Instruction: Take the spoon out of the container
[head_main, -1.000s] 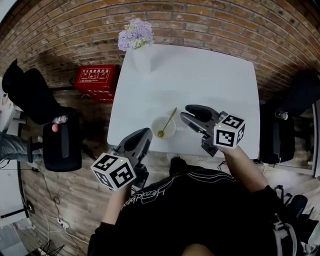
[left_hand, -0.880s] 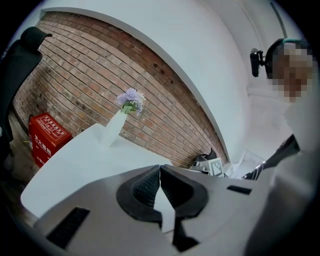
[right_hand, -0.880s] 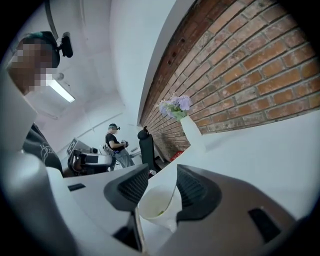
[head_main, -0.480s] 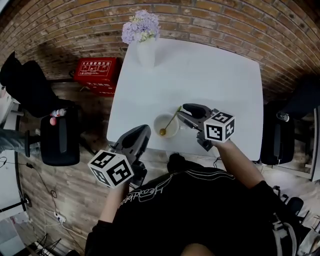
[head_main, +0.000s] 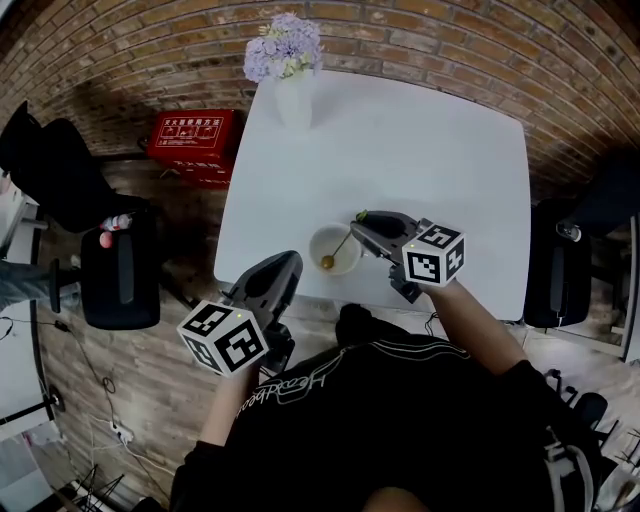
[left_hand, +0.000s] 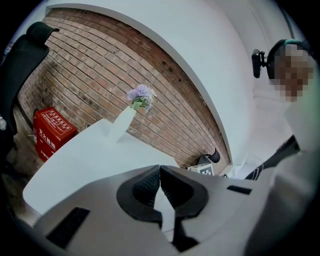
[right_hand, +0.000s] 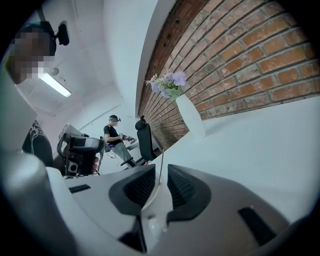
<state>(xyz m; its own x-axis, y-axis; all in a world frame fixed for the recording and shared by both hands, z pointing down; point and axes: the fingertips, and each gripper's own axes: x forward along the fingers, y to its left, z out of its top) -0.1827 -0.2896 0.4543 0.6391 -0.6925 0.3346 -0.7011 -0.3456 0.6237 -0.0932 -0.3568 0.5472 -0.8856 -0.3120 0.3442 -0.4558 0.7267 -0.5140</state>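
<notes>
Head view: spoon (head_main: 338, 245) sits in the bowl (head_main: 312, 250), its handle tip reaching the right gripper (head_main: 361, 221). Left gripper view: left gripper (left_hand: 160, 172) pinched together, empty. Right gripper view: jaws closing around the handle, not pressing yet. Grabbing and lifting still left.

Open table (head_main: 430, 150) beyond bowl (head_main: 316, 243), vase (head_main: 293, 100) far

The right tool (head_main: 362, 222) is reaching in over the near edge of the desk (head_main: 440, 150), with the forearm stretching forward from the body. Its jaws are closing with the thin handle of the spoon (right_hand: 160, 167) standing between them (a gap is showing beside it). The left tool (head_main: 288, 262) is hovering just off the desk's near edge, with its jaws pressing together on nothing.
</notes>
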